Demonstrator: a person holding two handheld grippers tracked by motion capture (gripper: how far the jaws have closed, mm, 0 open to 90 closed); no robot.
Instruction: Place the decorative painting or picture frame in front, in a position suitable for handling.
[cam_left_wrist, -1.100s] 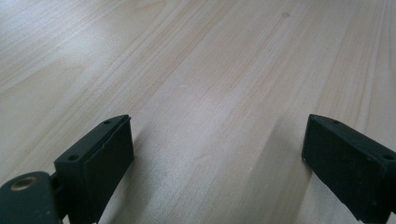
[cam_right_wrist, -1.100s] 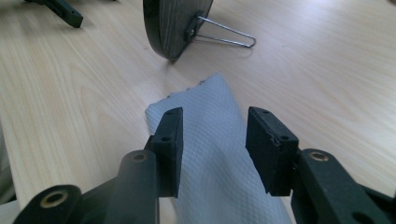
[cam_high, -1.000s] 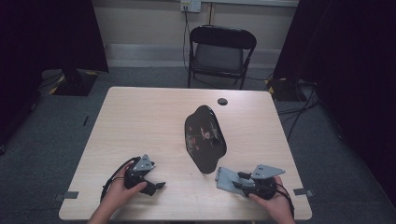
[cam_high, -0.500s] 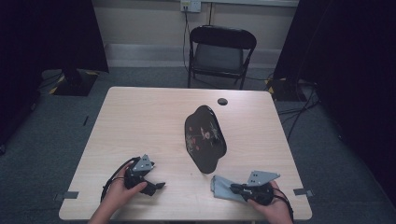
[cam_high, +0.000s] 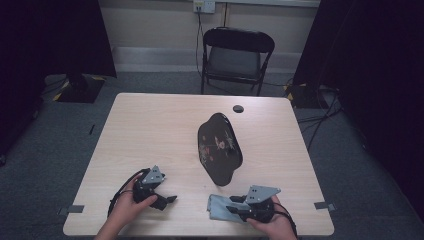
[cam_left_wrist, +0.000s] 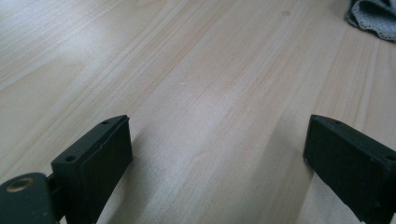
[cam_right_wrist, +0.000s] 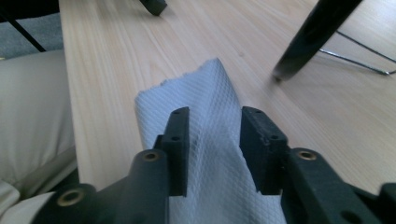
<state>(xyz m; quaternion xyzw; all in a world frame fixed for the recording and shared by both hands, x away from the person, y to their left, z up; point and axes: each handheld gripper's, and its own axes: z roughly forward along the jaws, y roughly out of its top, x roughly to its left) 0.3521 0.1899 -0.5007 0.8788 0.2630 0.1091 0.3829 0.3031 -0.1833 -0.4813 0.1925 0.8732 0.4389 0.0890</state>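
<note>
Right gripper (cam_right_wrist: 212, 140) fingers pinch a fold of grey cloth (cam_right_wrist: 205, 121), its near part cut off; left gripper (cam_left_wrist: 215, 154) fingers spread.

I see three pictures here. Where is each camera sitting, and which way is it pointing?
High view: above the person's side, looking forward and down on the table, black tray and chair; both hands hold grippers.
Left gripper view: rides the left gripper, facing bare tabletop between its wide-apart jaws.
Right gripper view: rides the right gripper, jaws around a raised fold of the blue cloth.
Shared: the cloth appears in all three.
</note>
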